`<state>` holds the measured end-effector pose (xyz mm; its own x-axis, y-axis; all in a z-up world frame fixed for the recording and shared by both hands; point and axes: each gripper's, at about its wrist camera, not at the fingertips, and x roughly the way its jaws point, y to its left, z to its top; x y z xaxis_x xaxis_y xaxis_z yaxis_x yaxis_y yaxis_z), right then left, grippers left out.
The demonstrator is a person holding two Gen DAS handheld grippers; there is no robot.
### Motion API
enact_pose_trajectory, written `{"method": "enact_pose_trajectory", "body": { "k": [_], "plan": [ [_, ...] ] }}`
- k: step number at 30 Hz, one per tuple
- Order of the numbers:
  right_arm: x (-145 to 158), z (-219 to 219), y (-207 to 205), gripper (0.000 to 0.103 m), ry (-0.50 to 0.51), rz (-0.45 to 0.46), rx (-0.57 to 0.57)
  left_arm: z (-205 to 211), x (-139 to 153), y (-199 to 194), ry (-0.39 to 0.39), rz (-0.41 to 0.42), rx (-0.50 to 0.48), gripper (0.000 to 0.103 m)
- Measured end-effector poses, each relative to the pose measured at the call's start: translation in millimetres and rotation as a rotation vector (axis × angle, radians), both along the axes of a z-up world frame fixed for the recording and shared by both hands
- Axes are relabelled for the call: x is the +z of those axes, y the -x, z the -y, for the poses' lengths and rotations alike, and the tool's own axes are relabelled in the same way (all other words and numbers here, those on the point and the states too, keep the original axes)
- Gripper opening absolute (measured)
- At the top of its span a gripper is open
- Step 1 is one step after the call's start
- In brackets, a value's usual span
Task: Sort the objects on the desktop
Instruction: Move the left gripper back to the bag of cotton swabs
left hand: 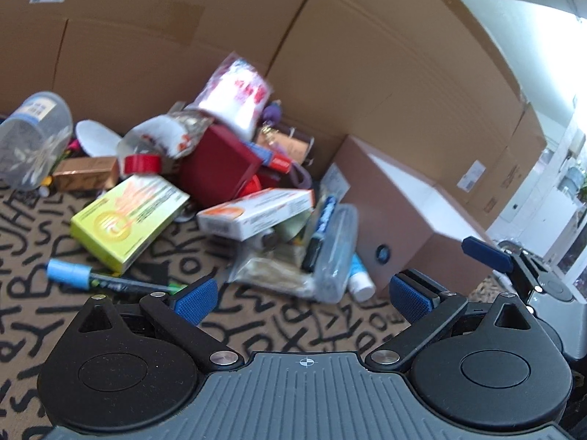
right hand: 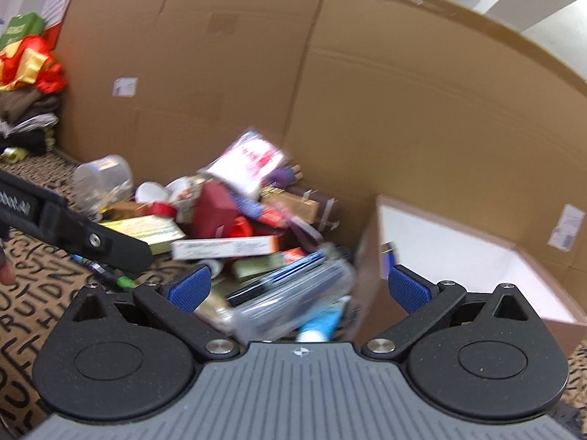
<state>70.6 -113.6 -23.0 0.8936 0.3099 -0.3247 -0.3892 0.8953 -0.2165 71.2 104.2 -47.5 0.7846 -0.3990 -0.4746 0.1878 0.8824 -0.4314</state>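
Observation:
A heap of small objects lies on a lettered tablecloth against cardboard: a yellow-green box (left hand: pixel 128 222), a white-orange box (left hand: pixel 256 214), a dark red box (left hand: pixel 220 165), a clear pencil case (left hand: pixel 335 253), and a blue-capped marker (left hand: pixel 91 277). My left gripper (left hand: pixel 302 300) is open and empty, just short of the heap. My right gripper (right hand: pixel 299 289) is open and empty, above the clear pencil case (right hand: pixel 293 300) and a blue tube (right hand: pixel 321 321). The white-orange box (right hand: pixel 225 247) lies beyond it. The brown open box (right hand: pixel 458 256) with a white inside stands to the right.
Large cardboard panels (left hand: pixel 293 55) wall the back. A clear plastic jar (left hand: pixel 33 139) lies at the left. The brown box (left hand: pixel 411 212) stands right of the heap. The other gripper shows at the right edge (left hand: pixel 513 267) and at the left (right hand: pixel 73 231). Clothes (right hand: pixel 29 91) are piled far left.

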Motion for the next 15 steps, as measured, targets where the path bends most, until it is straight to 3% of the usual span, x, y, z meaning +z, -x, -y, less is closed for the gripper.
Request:
{"method": "enact_pose_trajectory", "body": {
  "k": [15],
  "plan": [
    [-33.3,-42.1,-17.4,0.102,0.047,-0.129,0.100,-31.4,-32.0,-20.2,0.043,-0.104,0.066,0.103]
  ]
}}
